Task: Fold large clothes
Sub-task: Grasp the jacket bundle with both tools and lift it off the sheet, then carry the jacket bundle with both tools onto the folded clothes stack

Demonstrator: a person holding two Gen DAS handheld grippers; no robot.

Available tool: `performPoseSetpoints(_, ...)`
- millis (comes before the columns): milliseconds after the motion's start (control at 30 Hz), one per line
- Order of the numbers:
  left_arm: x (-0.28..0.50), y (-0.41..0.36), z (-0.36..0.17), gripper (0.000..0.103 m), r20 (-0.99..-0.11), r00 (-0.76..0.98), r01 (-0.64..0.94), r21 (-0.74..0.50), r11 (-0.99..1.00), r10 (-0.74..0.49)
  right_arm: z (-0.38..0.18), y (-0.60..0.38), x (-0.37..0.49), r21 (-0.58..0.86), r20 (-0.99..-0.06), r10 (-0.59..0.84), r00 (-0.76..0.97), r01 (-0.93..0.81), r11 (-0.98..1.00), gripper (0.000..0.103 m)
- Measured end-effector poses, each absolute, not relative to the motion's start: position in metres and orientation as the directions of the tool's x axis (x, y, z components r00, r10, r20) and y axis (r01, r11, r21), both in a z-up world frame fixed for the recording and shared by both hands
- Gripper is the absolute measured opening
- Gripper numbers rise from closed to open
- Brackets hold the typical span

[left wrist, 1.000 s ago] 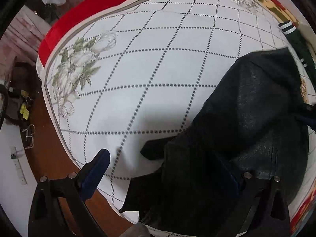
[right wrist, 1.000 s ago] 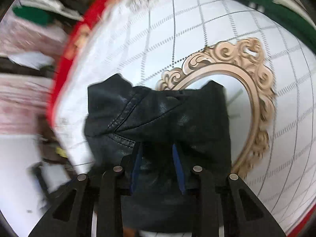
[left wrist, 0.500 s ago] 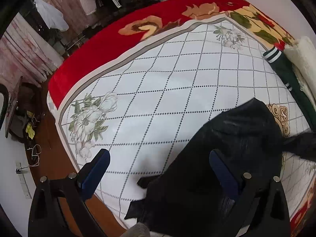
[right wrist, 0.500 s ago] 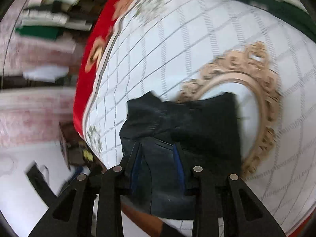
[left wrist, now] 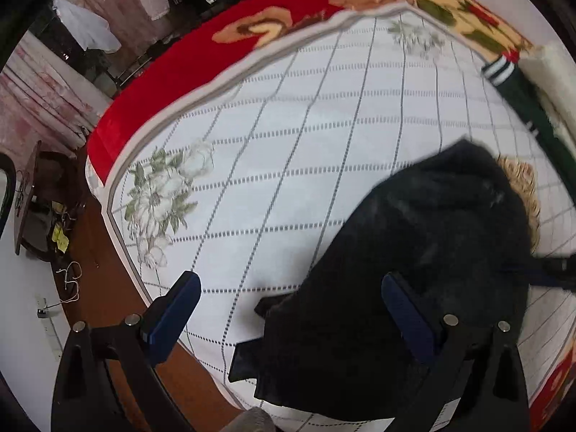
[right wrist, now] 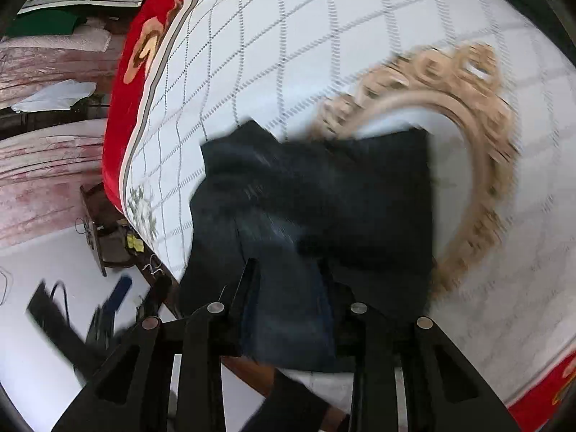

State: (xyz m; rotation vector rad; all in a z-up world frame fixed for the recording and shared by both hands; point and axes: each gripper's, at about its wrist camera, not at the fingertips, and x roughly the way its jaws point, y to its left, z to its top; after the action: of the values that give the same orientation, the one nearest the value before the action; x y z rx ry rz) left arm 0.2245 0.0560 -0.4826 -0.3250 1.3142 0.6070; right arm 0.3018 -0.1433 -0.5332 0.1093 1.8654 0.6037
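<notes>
A black leather-like garment (left wrist: 414, 266) lies bunched near the front edge of a bed with a white quilted cover (left wrist: 288, 151). My left gripper (left wrist: 288, 309) is open and empty, raised above the bed, its right finger over the garment. In the right wrist view my right gripper (right wrist: 288, 280) is shut on a fold of the black garment (right wrist: 324, 194) and holds it lifted off the cover; the view is motion-blurred. The right gripper also shows as a dark shape at the right edge of the left wrist view (left wrist: 554, 273).
A green garment with white stripes (left wrist: 518, 93) lies at the bed's far right. A red floral blanket (left wrist: 201, 57) borders the cover. A gold ornate oval print (right wrist: 468, 165) lies under the black garment. A wooden floor and a small dark stand (left wrist: 39, 212) are left of the bed.
Both grippers have risen and pulled back, so more of the bed shows. The right gripper keeps its hold and has lifted the garment's edge. The left gripper stays open.
</notes>
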Motion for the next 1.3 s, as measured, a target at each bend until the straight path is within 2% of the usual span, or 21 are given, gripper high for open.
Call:
performPoseSetpoints(167,0.215,0.056,-0.511,0.103,-0.966,0.061,-0.582,0.171,0.795,0.253,-0.615,-0.133,0.278,0.346,-0.896,0.240,-0.372,-0.251,0.904,0.029)
performPoseSetpoints(267,0.200,0.066,-0.508,0.103,-0.976,0.047,-0.639,0.133,0.757,0.212,-0.618,-0.122,0.289,0.310,-0.889,0.189,-0.417,-0.245,0.919,0.030)
performPoseSetpoints(333,0.187,0.071,-0.494,0.103,-0.979,0.063,-0.677,0.101,0.729,0.194,-0.604,-0.133,0.299,0.382,-0.851,0.261,-0.456,-0.196,0.903,0.035)
performPoseSetpoints(367,0.178,0.074,-0.487,0.103,-0.982,0.077,-0.703,0.067,0.708,0.170,-0.590,-0.145,0.303,0.448,-0.828,0.340,-0.445,-0.163,0.879,0.040)
performPoseSetpoints(433,0.157,0.078,-0.478,0.103,-0.987,0.121,-0.758,-0.022,0.652,0.108,-0.565,-0.174,0.309,0.539,-0.802,0.464,-0.377,-0.121,0.834,0.067)
performPoseSetpoints(467,0.148,0.078,-0.476,0.103,-0.986,0.144,-0.776,-0.062,0.628,0.080,-0.555,-0.191,0.312,0.557,-0.803,0.496,-0.330,-0.123,0.821,0.092)
performPoseSetpoints(500,0.140,0.077,-0.477,0.103,-0.985,0.164,-0.788,-0.099,0.608,0.052,-0.548,-0.207,0.313,0.571,-0.807,0.522,-0.278,-0.139,0.809,0.100)
performPoseSetpoints(567,0.128,0.069,-0.485,0.103,-0.981,0.192,-0.797,-0.144,0.587,0.019,-0.558,-0.237,0.317,0.570,-0.817,0.532,-0.223,-0.166,0.805,0.100)
performPoseSetpoints(633,0.125,0.060,-0.498,0.101,-0.980,0.200,-0.794,-0.169,0.584,-0.012,-0.588,-0.253,0.317,0.611,-0.781,0.571,-0.253,-0.124,0.782,0.100)
performPoseSetpoints(733,0.126,0.052,-0.518,0.101,-0.961,0.263,-0.788,-0.266,0.556,-0.087,-0.642,-0.246,0.311,0.751,-0.629,0.714,-0.309,-0.002,0.660,0.100)
performPoseSetpoints(833,0.132,0.050,-0.533,0.101,-0.926,0.348,-0.778,-0.374,0.505,-0.150,-0.648,-0.223,0.315,0.806,-0.570,0.762,-0.308,-0.030,0.591,0.101)
performPoseSetpoints(867,0.135,0.051,-0.538,0.101,-0.913,0.376,-0.775,-0.403,0.487,-0.159,-0.648,-0.214,0.317,0.820,-0.549,0.770,-0.325,-0.031,0.572,0.098)
performPoseSetpoints(933,0.140,0.056,-0.547,0.101,-0.903,0.403,-0.777,-0.425,0.465,-0.150,-0.654,-0.202,0.323,0.807,-0.563,0.756,-0.335,-0.023,0.591,0.076)
performPoseSetpoints(967,0.143,0.060,-0.550,0.101,-0.891,0.434,-0.773,-0.445,0.451,-0.136,-0.660,-0.204,0.325,0.829,-0.513,0.790,-0.335,0.044,0.557,0.062)
performPoseSetpoints(1000,0.146,0.064,-0.552,0.101,-0.883,0.450,-0.771,-0.458,0.442,-0.130,-0.665,-0.200,0.324,0.846,-0.467,0.818,-0.337,0.100,0.524,0.054)
performPoseSetpoints(1067,0.150,0.070,-0.552,0.101,-0.857,0.500,-0.755,-0.502,0.422,-0.124,-0.660,-0.205,0.322,0.872,-0.395,0.853,-0.340,0.154,0.465,0.048)
performPoseSetpoints(1133,0.156,0.074,-0.553,0.101,-0.826,0.549,-0.732,-0.550,0.404,-0.130,-0.659,-0.202,0.316,0.869,-0.408,0.844,-0.347,0.136,0.476,0.048)
performPoseSetpoints(1200,0.163,0.076,-0.556,0.101,-0.810,0.573,-0.720,-0.571,0.393,-0.127,-0.670,-0.204,0.320,0.840,-0.461,0.817,-0.346,0.126,0.527,0.068)
performPoseSetpoints(1300,0.175,0.076,-0.558,0.098,-0.801,0.591,-0.712,-0.576,0.402,-0.100,-0.675,-0.189,0.327,0.856,-0.449,0.830,-0.332,0.106,0.505,0.077)
